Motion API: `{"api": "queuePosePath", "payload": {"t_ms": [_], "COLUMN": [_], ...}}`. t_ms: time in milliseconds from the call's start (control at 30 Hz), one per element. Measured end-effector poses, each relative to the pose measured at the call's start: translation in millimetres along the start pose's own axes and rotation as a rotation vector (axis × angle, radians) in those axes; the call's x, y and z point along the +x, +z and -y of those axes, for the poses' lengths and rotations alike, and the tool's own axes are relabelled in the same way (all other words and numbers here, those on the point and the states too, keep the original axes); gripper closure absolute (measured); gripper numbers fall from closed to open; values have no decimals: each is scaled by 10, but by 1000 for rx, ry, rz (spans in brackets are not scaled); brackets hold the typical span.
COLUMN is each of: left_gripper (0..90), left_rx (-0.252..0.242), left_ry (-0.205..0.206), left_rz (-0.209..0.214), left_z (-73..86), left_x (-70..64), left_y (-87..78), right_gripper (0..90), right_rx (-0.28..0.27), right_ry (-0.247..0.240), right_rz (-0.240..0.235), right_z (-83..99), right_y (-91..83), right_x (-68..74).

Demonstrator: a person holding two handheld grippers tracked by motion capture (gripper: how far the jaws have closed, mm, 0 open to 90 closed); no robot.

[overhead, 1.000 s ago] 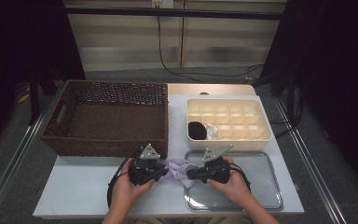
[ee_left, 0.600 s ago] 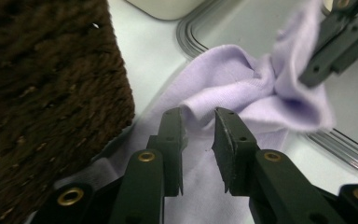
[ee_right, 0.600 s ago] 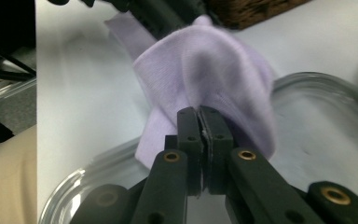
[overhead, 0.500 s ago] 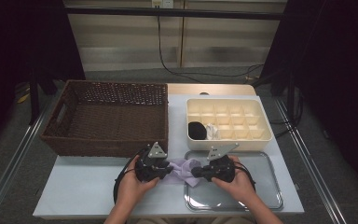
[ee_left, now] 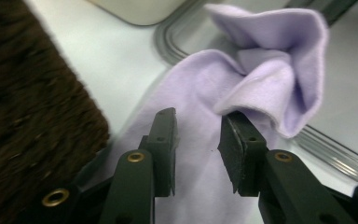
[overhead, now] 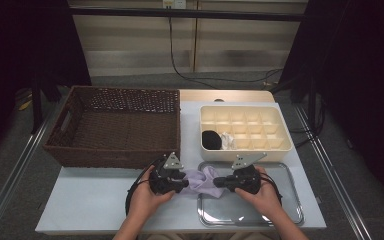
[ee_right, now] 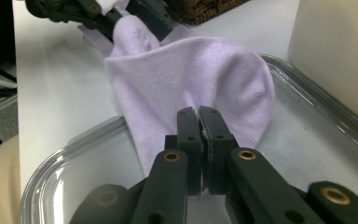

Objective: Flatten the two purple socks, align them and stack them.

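Observation:
A lavender sock (overhead: 200, 181) lies crumpled at the table's front, partly over the left rim of a clear tray (overhead: 280, 212). My right gripper (overhead: 218, 182) is shut on the sock's near fold (ee_right: 191, 70), over the tray (ee_right: 307, 154); its jaws (ee_right: 198, 112) are pressed together on the fabric. My left gripper (overhead: 183, 184) stands open at the sock's other end. Its fingertips (ee_left: 196, 116) are apart, with the sock (ee_left: 261, 60) lying between and under them. In the right gripper view the left gripper (ee_right: 130, 14) flanks the far end of the sock.
A dark wicker basket (overhead: 115, 125) stands at the back left, close to my left gripper (ee_left: 28, 116). A cream divided box (overhead: 275, 142) sits behind the tray, with a black item (overhead: 211, 140) and a white item (overhead: 227, 141) in its near-left cells.
Both hands, their grippers and the sock have drifted slightly to the right. The sock stays stretched between them.

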State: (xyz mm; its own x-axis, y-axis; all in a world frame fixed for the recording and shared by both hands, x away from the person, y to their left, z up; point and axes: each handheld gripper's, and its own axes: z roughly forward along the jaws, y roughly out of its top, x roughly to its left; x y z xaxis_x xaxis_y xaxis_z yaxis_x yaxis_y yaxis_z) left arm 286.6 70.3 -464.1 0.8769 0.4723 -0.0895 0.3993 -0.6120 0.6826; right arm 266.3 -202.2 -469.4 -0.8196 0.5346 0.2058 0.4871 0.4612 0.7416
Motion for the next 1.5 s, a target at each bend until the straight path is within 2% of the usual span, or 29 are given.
{"api": "queuePosePath", "payload": {"t_ms": [300, 333, 367, 467, 533, 667, 700, 867, 967, 1100, 1233, 1500], "left_gripper": [681, 711, 755, 862, 884, 890, 891, 891, 891, 891, 890, 889], "left_rx": [-26, -23, -20, -12, -19, -32, -36, -62, -67, -48, -29, -27], "left_ry": [13, 14, 6, 11, 10, -18, -12, -28, -25, -36, -20, -9], "left_rz": [25, 26, 47, 45, 46, 16, 8, -72, -96, -73, -68, -58], "left_z": [-11, -15, -18, -32, -31, -19, -16, 12, 56, 106, 119, 138], "left_x": [-53, -53, -48, -48, -37, 0, 17, 72, 97, 84, 38, -11], "left_y": [24, 20, 19, 2, -10, -63, -84, -208, -247, -232, -213, -178], "right_gripper": [880, 880, 879, 878, 878, 879, 879, 879, 877, 871, 856, 811], "right_rx": [-1, -3, -5, -12, -16, -35, -41, -90, -99, -75, -50, -48], "right_ry": [-7, -3, -1, -1, 1, 8, 8, -4, -14, -13, -14, 16], "right_rz": [5, 5, 4, 7, 6, -2, 0, 15, 16, -5, -11, 13], "right_z": [-27, -33, -37, -46, -50, -63, -70, -124, -125, -47, 48, 189], "right_y": [51, 52, 52, 54, 53, 47, 41, -3, -13, 26, 43, -103], "right_x": [12, 16, 17, 16, 19, 17, 19, 18, 13, 25, 39, -23]}}
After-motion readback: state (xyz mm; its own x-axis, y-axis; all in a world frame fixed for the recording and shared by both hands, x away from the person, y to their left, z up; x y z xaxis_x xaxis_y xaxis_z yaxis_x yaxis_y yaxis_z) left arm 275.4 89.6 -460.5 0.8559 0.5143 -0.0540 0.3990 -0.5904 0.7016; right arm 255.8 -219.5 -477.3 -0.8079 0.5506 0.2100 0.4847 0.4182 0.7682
